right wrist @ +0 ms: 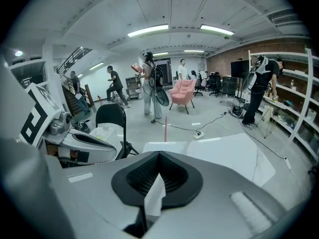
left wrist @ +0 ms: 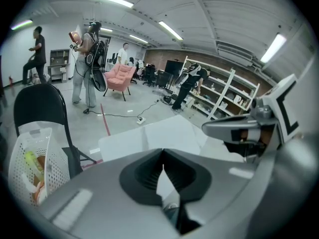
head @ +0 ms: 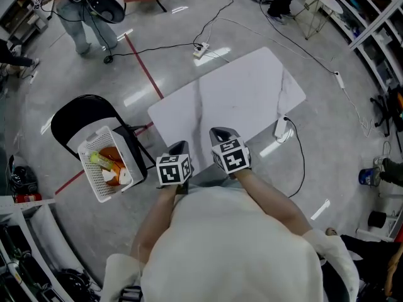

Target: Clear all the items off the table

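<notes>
Table (head: pixel 239 93) top showed bare white; no items seen on it. Items (head: pixel 108 162) lay in white basket (head: pixel 90 140) on black chair (head: pixel 79 115), just left of table. Task judged done, or nearly so.

Left gripper (head: pixel 179 148) and right gripper (head: pixel 223 133) both clenched, empty, at table's near edge.

Polished grey floor round table. Red line (head: pixel 143 68) and power strip (head: pixel 200 50) beyond table's far side.

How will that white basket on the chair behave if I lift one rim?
The basket looks like thin perforated plastic: probably light, slightly flexible. It sits on the black chair with items loose inside, so a one-sided lift could tip it and spill them.
</notes>
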`<state>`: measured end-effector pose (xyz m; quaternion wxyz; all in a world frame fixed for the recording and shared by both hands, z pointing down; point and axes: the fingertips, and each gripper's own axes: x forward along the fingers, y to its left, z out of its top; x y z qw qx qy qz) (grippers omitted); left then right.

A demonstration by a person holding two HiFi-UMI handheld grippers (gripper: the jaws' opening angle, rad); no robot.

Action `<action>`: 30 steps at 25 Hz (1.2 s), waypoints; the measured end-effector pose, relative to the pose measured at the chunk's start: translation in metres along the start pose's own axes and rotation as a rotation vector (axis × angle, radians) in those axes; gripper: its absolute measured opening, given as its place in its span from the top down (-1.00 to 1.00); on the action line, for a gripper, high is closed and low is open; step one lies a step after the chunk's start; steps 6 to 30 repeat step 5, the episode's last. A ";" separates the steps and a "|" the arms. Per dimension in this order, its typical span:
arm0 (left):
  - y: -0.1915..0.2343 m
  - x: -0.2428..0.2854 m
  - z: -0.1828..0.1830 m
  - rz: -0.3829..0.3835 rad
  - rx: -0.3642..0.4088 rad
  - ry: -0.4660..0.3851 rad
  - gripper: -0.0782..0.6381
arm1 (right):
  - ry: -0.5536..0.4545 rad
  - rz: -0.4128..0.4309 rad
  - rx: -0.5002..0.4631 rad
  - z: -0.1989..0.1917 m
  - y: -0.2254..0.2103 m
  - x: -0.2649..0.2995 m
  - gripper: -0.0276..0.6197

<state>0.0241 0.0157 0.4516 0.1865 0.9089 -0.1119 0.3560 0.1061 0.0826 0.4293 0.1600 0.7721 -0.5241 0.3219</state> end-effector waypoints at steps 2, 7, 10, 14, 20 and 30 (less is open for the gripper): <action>0.001 -0.001 0.000 -0.001 0.001 0.001 0.76 | -0.004 -0.002 0.002 0.002 0.001 0.000 0.92; 0.001 -0.001 0.001 -0.003 0.001 0.001 0.76 | -0.009 -0.004 0.007 0.004 0.002 0.000 0.92; 0.001 -0.001 0.001 -0.003 0.001 0.001 0.76 | -0.009 -0.004 0.007 0.004 0.002 0.000 0.92; 0.001 -0.001 0.001 -0.003 0.001 0.001 0.76 | -0.009 -0.004 0.007 0.004 0.002 0.000 0.92; 0.001 -0.001 0.001 -0.003 0.001 0.001 0.76 | -0.009 -0.004 0.007 0.004 0.002 0.000 0.92; 0.001 -0.001 0.001 -0.003 0.001 0.001 0.76 | -0.009 -0.004 0.007 0.004 0.002 0.000 0.92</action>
